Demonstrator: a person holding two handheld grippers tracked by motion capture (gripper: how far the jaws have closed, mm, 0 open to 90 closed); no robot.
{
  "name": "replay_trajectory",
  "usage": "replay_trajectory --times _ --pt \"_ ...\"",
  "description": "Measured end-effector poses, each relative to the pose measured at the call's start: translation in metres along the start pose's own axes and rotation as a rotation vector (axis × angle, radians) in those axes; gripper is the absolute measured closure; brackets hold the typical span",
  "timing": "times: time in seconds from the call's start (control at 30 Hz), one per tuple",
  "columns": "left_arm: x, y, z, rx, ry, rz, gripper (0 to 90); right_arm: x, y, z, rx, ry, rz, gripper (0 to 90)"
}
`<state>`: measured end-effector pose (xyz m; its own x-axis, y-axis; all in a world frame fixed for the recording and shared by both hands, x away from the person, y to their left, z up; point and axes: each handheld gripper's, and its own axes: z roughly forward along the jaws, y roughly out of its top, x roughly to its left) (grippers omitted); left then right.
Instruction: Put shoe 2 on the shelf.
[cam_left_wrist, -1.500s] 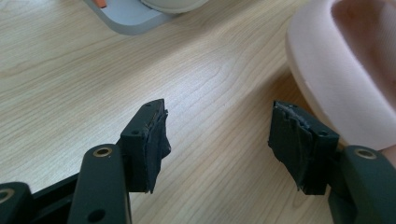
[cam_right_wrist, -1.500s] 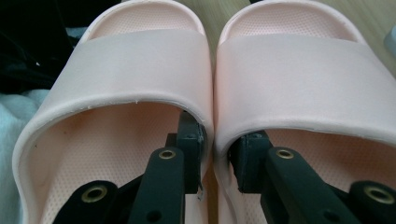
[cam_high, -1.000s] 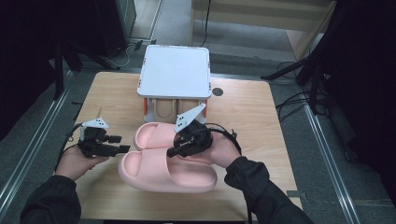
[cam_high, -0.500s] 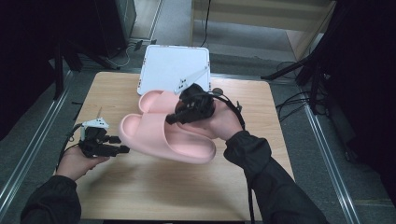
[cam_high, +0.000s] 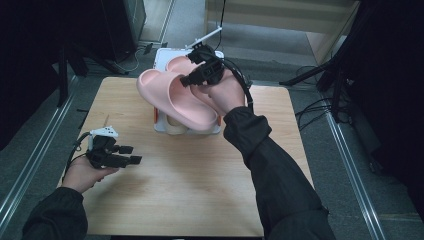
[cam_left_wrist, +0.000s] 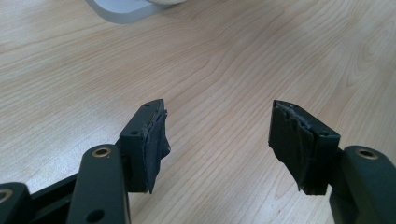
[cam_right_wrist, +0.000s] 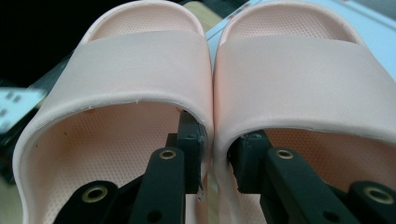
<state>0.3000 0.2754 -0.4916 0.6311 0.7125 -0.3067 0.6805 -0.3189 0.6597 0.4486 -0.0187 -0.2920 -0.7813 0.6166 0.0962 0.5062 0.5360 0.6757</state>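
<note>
A dim room with dark curtains and a grey floor surrounds a light wooden table (cam_high: 200, 190). At the middle of the table's far edge stands a small white rack (cam_high: 162, 125), its top reaching past that edge.

The right gripper (cam_high: 192, 80) is held up over the rack. It pinches a pair of pink slippers (cam_high: 175, 97) side by side: in the right gripper view one jaw sits inside each slipper, under the straps, and the two inner side walls (cam_right_wrist: 214, 140) are pressed together between the pads. The slippers hang above the rack's top, toes pointing away from the person and slightly towards the table's left edge; whether they touch the rack cannot be told. A black cable (cam_high: 245, 85) loops from this gripper over the person's right hand (cam_high: 225, 95), and the dark sleeve (cam_high: 270, 165) crosses the right half of the table.

The left gripper (cam_high: 131, 155) hovers low near the table's left edge, well apart from the rack, pointing to the right. Its jaws are spread wide, with nothing but bare wood between them. The left hand (cam_high: 85, 172) holds it from the near-left corner.
</note>
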Motion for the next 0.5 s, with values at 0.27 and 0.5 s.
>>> replay_trajectory --times 0.27,0.5 --pt "-0.001 0.005 0.004 0.004 -0.019 0.021 36.5 -0.019 0.028 0.026 0.004 -0.227 0.117 76.4" --pt "-0.004 0.013 0.012 0.027 -0.021 0.037 36.6 -0.022 0.041 0.051 -0.032 -0.412 0.273 76.1"
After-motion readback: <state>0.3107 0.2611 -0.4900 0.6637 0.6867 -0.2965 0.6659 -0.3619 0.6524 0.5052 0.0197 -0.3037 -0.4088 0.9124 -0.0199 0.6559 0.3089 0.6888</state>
